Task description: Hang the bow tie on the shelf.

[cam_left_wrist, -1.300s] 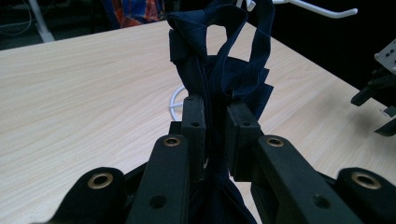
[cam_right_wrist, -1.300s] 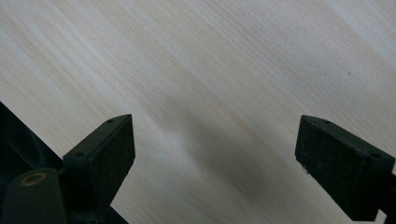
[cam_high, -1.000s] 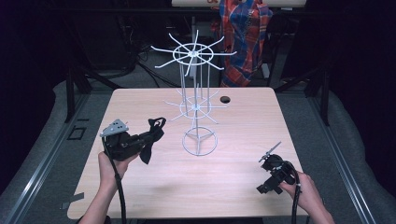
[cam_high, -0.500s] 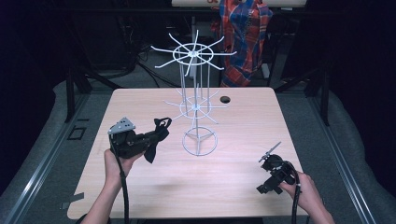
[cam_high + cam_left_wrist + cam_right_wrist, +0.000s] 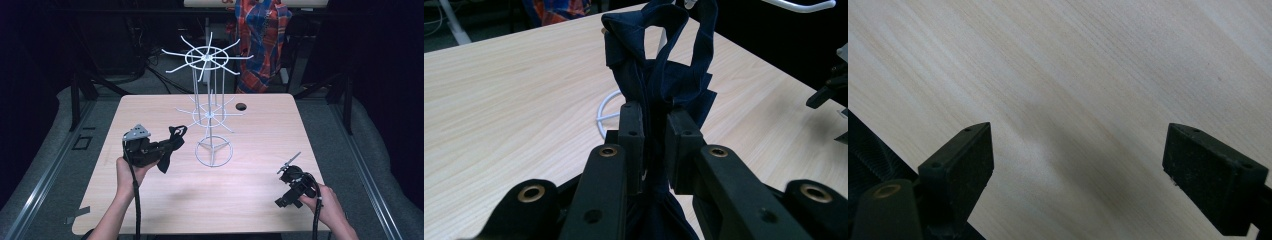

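a dark navy cloth piece with loops, seemingly a small fabric strap or bow, sits clamped between the jaws of the left gripper, held above the pale wooden table at the near-left of the high view. in the left gripper view the two black pads pinch the bunched middle of the cloth, its loops standing up past the fingertips towards twelve o'clock, so its long axis runs along the jaws.

from the cloth, the white wire rack stands at about two o'clock in the high view, close by but not touching; its ring base lies just beside the cloth's tip, and the lower tier of spokes juts out above it. by the look of it the coming move is a short carry up and across to hook a loop over one of those arms, and the left hand is far the nearer.

the right gripper rests well apart at the table's near-right, around four o'clock from the rack, its jaws spread wide over bare wood with nothing between them. a small dark disc lies behind the rack at the far edge.
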A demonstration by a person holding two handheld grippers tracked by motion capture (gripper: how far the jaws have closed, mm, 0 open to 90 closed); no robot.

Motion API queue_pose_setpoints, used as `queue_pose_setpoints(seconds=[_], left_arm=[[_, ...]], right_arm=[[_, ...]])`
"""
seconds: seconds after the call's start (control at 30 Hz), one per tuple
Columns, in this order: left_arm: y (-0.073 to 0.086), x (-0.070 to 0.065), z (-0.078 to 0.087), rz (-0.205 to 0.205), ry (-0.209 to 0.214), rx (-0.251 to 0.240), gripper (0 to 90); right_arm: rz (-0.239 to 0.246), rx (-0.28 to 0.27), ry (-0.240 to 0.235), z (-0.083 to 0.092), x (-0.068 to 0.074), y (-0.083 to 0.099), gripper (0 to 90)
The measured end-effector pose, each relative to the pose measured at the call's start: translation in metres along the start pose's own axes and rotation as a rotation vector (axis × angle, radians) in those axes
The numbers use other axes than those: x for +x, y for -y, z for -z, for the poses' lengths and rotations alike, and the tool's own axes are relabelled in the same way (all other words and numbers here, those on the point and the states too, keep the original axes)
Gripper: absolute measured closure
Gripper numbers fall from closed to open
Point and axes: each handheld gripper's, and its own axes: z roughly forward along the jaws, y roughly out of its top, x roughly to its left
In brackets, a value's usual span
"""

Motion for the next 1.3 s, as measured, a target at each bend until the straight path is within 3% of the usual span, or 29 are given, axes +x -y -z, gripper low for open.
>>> queue_pose_setpoints(seconds=[0.53,0.63,0.97,1.17,1.3], left_arm=[[-0.007,-0.005,-0.016,-0.039,-0.005,0.007,80.1],[-0.007,-0.005,-0.018,-0.038,0.002,0.009,80.1],[-0.009,-0.009,-0.026,-0.046,0.007,0.007,80.1],[-0.01,-0.01,-0.031,-0.049,0.009,0.013,80.1],[-0.01,-0.011,-0.033,-0.049,0.011,0.018,80.1]], right_arm=[[0.009,0.002,0.01,0.001,0.0,0.0,12.7],[0.025,0.022,0.013,0.002,0.0,-0.001,12.8],[0.003,-0.003,0.016,0.001,0.001,0.0,12.8],[0.026,0.018,0.036,0.003,0.001,-0.002,12.8],[0.009,-0.006,0.012,0.001,0.002,-0.001,12.8]])
